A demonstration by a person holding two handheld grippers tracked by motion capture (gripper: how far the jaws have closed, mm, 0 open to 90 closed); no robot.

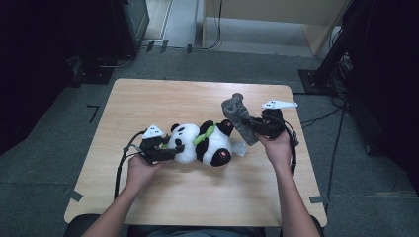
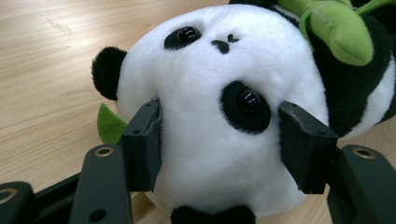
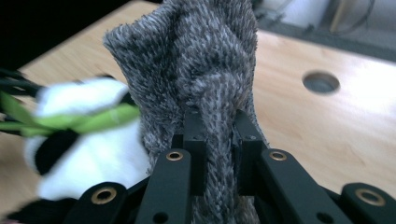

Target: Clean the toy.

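Centrally, panda (image 1: 202, 143) lies clamped; right tool (image 1: 257, 126) lifts grey cloth (image 1: 238, 118) near table's far edge (image 1: 197, 82).

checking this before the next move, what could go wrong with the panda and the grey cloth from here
1. The left gripper squeezes only the soft head of the panda; the plush may give and slip out if pulled.
2. The right gripper pinches a narrow fold of the grey cloth, so it might slide free.
3. The cloth hangs against the panda and could drag it.
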